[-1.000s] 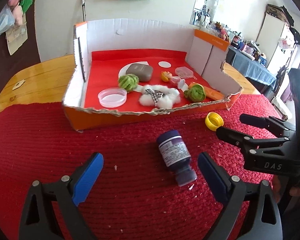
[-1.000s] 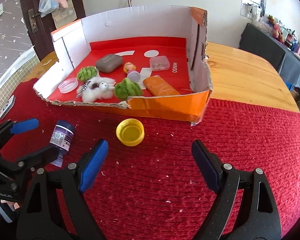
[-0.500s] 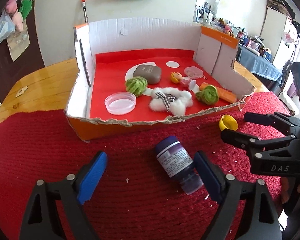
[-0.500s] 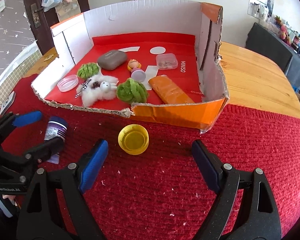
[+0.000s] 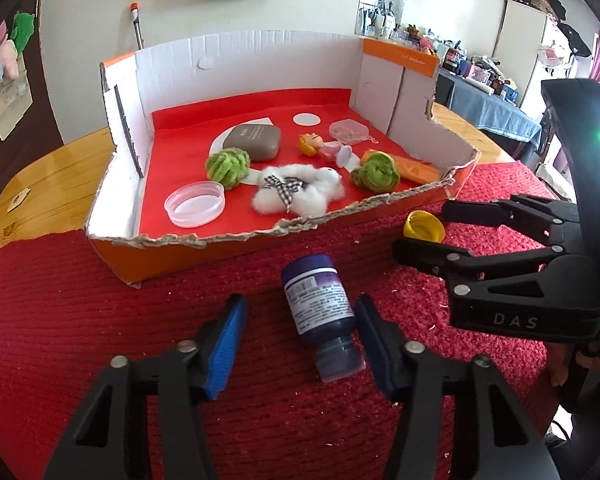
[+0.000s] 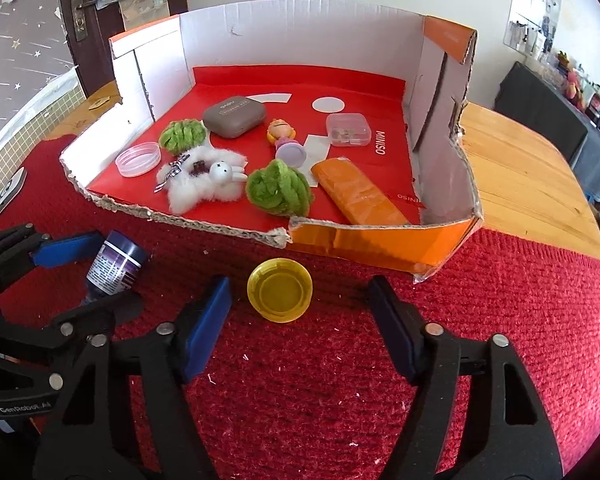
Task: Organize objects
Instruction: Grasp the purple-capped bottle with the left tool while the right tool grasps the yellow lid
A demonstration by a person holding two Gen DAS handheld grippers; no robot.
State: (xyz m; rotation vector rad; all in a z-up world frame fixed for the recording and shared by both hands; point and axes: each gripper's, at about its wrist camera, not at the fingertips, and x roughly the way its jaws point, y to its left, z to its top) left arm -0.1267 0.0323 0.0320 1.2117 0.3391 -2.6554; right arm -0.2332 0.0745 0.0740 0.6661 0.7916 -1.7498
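Fingers (image 5: 227, 344) spread low, bracketing purple bottle (image 5: 321, 312), perhaps touching.

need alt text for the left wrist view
The left gripper hangs open around a purple bottle lying on a red mat. Beyond sits an open cardboard box of small toys; the right gripper, at right, brackets a yellow cap.

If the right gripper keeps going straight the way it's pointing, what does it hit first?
Most likely the yellow cap, lying open side up on the red cloth between the open fingers of the right gripper. Beyond it stands the cardboard box's orange front wall.
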